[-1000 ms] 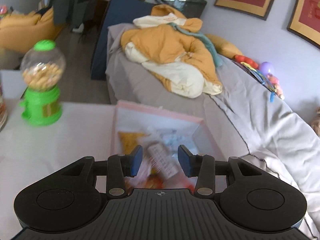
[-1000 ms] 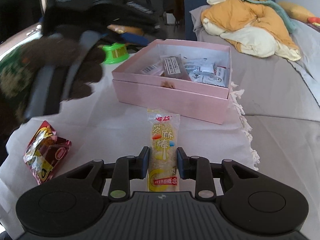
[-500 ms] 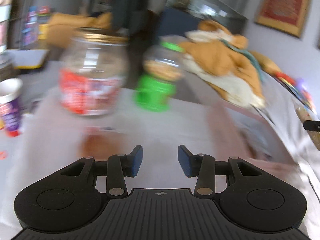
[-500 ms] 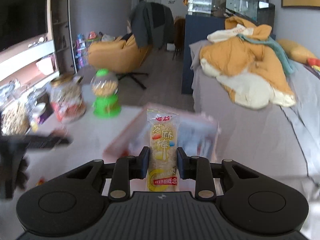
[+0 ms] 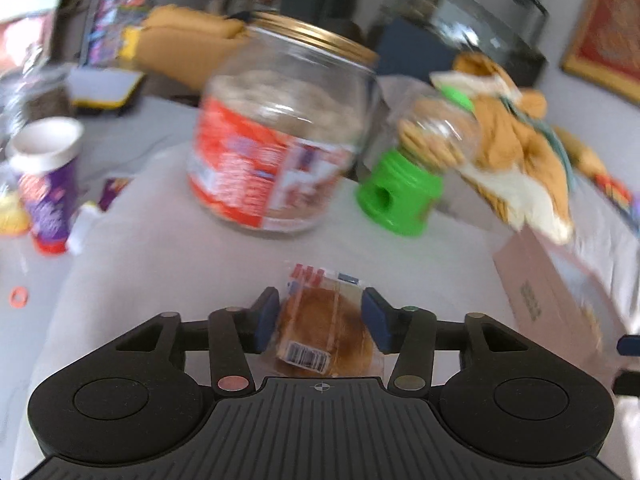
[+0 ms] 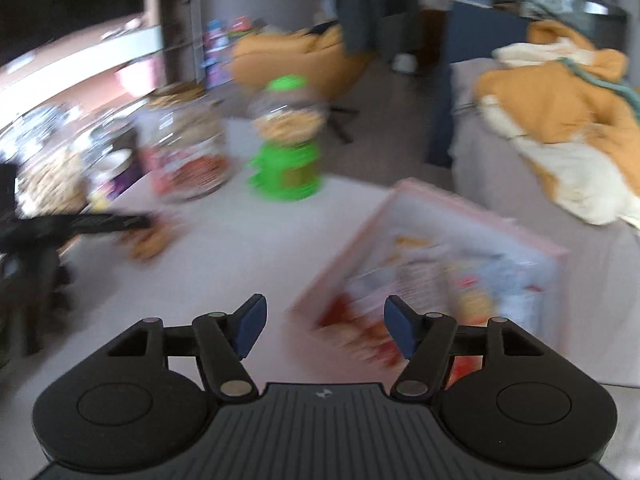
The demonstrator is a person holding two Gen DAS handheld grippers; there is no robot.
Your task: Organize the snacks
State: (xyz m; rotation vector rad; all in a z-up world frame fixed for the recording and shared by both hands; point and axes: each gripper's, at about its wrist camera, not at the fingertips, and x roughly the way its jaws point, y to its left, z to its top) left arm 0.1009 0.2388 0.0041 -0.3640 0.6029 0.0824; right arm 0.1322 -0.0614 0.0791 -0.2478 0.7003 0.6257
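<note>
My left gripper (image 5: 322, 320) has its blue-padded fingers (image 5: 266, 318) spread to either side of a clear-wrapped brown round cake with a barcode label (image 5: 324, 332), which lies on the pale grey tablecloth (image 5: 160, 248). I cannot tell whether the pads touch the wrapper; they look just beside it, not clamped. My right gripper (image 6: 324, 324) has its fingers wide apart and holds nothing, hovering at the near corner of the shallow pink cardboard box (image 6: 472, 216), which already carries a blurred jumble of packets.

I judge the step in hand to be the pick of this cake with the left. Next I would close gently on the soft wrapper, lift, and carry it right to the box, whose pink wall (image 5: 548, 292) shows near the left view's edge.

Beyond the cake stand a large clear plastic jar with a gold lid and red label (image 5: 280, 148) and a green-based candy dispenser with a clear globe (image 5: 404, 196). A purple paper cup (image 5: 46, 176) stands at far left. Behind is a grey-covered bed with an orange and cream jacket (image 6: 560, 120).
</note>
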